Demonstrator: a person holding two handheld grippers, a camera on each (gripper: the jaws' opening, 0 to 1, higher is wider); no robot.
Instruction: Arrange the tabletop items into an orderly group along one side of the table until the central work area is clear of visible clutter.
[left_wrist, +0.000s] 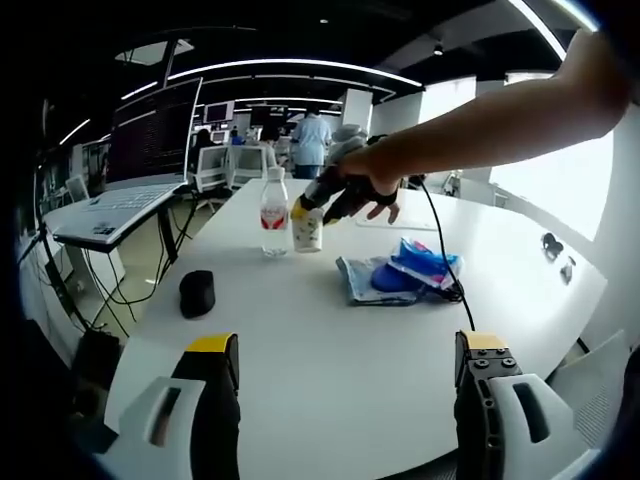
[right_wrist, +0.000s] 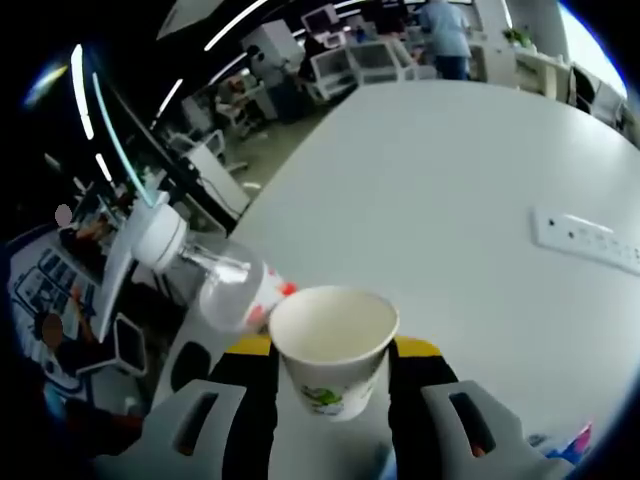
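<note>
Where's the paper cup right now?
In the right gripper view the paper cup sits between the right tongs. In the left gripper view it stands on the white table, just right of the water bottle.

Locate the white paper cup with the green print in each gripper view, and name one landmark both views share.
Left gripper view: the white paper cup with the green print stands upper centre, held at the right gripper in the person's hand, beside the clear plastic water bottle.
Right gripper view: the cup sits bottom centre, clamped between the yellow-tipped jaws.
Shared landmark: the bottle, just left of the cup.
</note>
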